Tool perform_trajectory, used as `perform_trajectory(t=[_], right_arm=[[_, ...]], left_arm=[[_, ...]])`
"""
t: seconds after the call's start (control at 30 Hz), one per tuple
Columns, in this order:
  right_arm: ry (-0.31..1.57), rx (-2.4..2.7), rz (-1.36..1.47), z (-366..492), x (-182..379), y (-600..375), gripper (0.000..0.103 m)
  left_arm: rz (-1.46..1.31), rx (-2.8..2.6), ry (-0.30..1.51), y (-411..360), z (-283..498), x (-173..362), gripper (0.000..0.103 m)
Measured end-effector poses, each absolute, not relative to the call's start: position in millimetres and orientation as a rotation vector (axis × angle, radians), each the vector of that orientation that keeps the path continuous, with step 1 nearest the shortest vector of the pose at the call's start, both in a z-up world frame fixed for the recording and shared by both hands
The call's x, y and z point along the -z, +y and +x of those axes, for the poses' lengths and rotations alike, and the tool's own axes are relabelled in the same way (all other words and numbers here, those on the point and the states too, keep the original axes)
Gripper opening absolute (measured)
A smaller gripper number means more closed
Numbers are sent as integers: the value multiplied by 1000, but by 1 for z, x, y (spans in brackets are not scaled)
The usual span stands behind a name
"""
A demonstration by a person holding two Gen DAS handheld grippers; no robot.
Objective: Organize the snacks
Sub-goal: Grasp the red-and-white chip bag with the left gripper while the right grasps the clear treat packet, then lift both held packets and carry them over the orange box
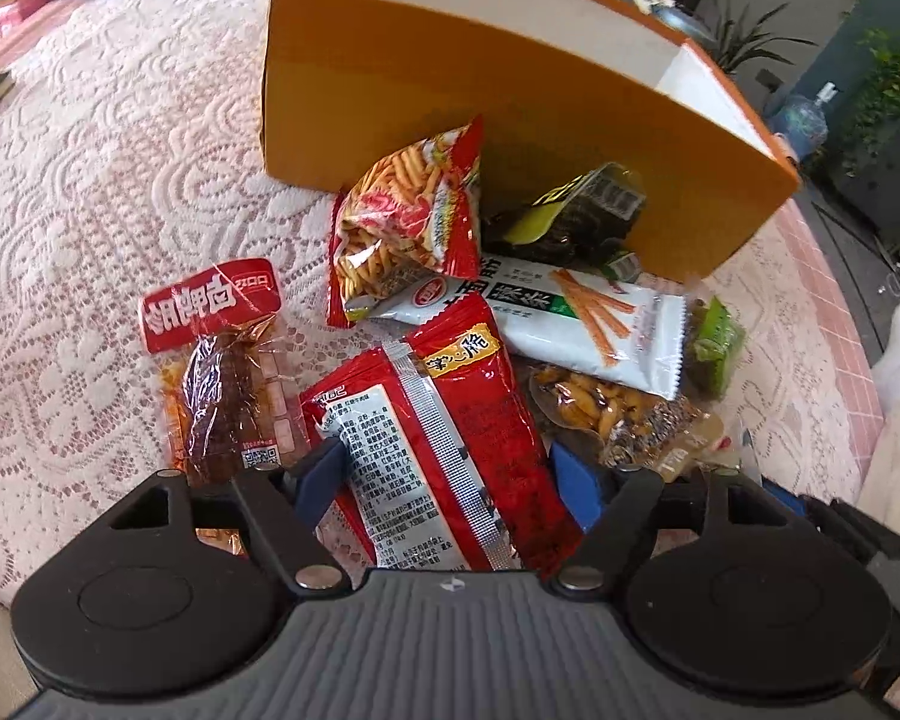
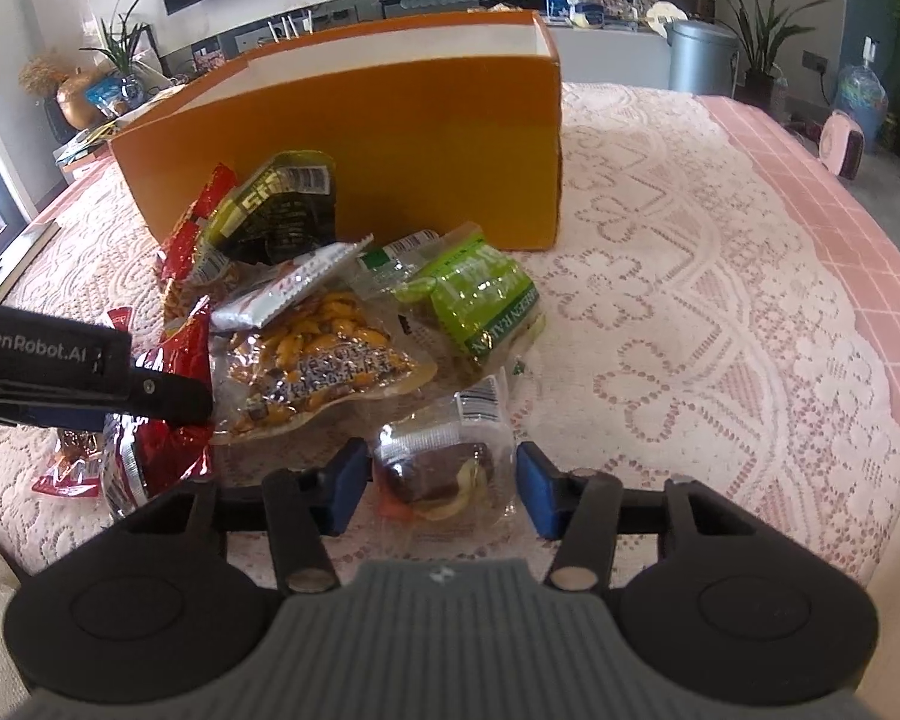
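An orange cardboard box (image 1: 510, 138) stands open-topped on the lace-covered table, with a heap of snack packets in front of it. My left gripper (image 1: 450, 480) is open wide, and a red packet (image 1: 450, 408) lies back side up between its blue pads, which sit at the packet's edges. My right gripper (image 2: 444, 486) is open around a small clear packet (image 2: 438, 462) with a brown snack inside; narrow gaps show beside both pads. From the right wrist view the left gripper (image 2: 150, 390) reaches in from the left over the crumpled red packet (image 2: 162, 450).
The heap holds a red noodle-snack bag (image 1: 408, 222), a black-and-yellow packet (image 1: 570, 210), a white stick-snack packet (image 1: 588, 318), a peanut packet (image 2: 318, 354) and a green raisin packet (image 2: 486, 300). A red-labelled meat snack (image 1: 222, 372) lies apart at the left. Bare lace tablecloth (image 2: 720, 330) spreads to the right.
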State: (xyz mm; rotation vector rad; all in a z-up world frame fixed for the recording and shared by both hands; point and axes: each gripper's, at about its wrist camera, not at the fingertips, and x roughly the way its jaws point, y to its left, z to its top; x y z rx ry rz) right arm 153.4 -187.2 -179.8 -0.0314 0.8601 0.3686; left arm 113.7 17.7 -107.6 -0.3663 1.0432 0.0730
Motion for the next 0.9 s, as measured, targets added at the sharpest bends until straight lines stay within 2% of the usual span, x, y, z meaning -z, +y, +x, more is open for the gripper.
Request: perform_trajectory(t=[0.47, 0.9], right_arm=[[776, -361, -69, 128, 159, -191, 47], [603, -451, -80, 121, 75, -183, 46]], left_arm=[[-300, -28, 831, 20, 68, 45, 84], [-164, -53, 629, 21, 76, -13, 84]])
